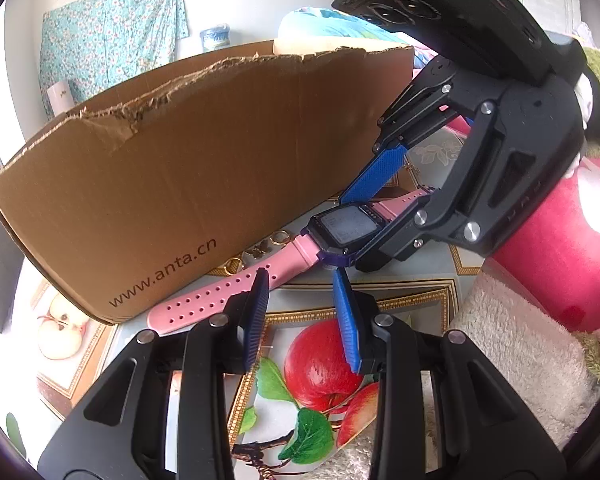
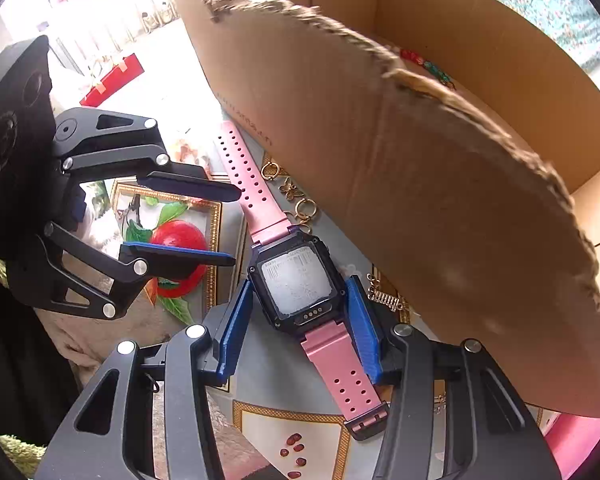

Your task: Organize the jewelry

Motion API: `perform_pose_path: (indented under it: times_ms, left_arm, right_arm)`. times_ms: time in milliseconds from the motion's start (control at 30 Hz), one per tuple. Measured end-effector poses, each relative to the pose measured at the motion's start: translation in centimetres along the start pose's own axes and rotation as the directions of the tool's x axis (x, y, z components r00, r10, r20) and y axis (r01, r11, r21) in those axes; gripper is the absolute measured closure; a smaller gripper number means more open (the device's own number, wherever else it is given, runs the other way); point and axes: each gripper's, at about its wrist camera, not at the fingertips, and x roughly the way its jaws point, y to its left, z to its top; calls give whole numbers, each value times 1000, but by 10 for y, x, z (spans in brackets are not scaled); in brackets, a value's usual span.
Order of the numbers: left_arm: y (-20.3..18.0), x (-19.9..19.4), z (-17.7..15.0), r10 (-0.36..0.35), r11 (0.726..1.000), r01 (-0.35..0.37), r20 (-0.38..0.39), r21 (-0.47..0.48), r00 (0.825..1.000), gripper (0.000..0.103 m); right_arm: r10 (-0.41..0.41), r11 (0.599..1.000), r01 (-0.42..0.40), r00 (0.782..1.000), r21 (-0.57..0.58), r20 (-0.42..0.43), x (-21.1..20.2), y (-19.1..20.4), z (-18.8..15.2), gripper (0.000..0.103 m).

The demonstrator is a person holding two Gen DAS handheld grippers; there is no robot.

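A pink watch (image 2: 296, 284) with a dark square case lies face up on the table beside a cardboard box (image 2: 420, 200). My right gripper (image 2: 298, 282) points steeply down over it, its blue pads (image 2: 360, 320) against both sides of the case. In the left wrist view the same watch (image 1: 344, 226) sits under the right gripper (image 1: 340, 232), and its strap runs toward me. My left gripper (image 1: 300, 276) hovers open just short of that strap, nothing between its pads. The left gripper (image 2: 234, 226) also shows at the left of the right wrist view.
Small gold rings (image 2: 305, 208) and a butterfly charm (image 2: 290, 190) lie along the box wall (image 1: 180, 160), with a gold chain piece (image 2: 386, 300) nearby. Beads (image 2: 424, 64) lie inside the box. A white towel (image 1: 520, 340) and a red-pink cushion (image 1: 560, 240) crowd the right side.
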Motion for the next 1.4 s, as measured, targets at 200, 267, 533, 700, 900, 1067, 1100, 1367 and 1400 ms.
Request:
perform_pose_path:
  times_ms: [200, 267, 533, 700, 900, 1067, 1100, 1367, 1400]
  left_arm:
    - [-11, 2, 2, 86, 994, -86, -1, 74, 996, 66]
    - [-13, 5, 4, 101, 991, -100, -8, 94, 995, 66]
    - [-18, 14, 11, 116, 988, -113, -24, 101, 993, 68]
    - [-14, 19, 16, 109, 993, -106, -41, 57, 993, 87]
    - [3, 22, 25, 28, 998, -31, -59, -49, 998, 92]
    - [14, 25, 33, -19, 992, 10, -64, -129, 998, 93]
    - [16, 26, 35, -20, 991, 12, -64, -134, 998, 93]
    - [24, 17, 51, -15, 992, 9, -53, -127, 998, 96]
    - [22, 14, 53, -10, 992, 5, -46, -125, 999, 96]
  right_arm:
    - [97, 994, -97, 995, 57, -8, 0, -16, 5, 56]
    - [124, 990, -123, 992, 72, -8, -2, -20, 5, 56]
    - [178, 981, -179, 984, 79, 12, -11, -28, 6, 56]
    - [144, 987, -146, 989, 59, 41, -16, -25, -1, 56]
    - [8, 1000, -10, 997, 26, 73, -21, -9, -11, 56]
    - [-173, 985, 175, 979, -8, 105, -18, 13, -25, 56]
    - [-221, 974, 224, 968, -12, 120, -17, 19, -28, 60]
    - [-411, 911, 405, 883, 76, 227, -24, 44, -48, 91]
    - [-420, 907, 409, 874, 94, 243, -29, 45, -50, 93]
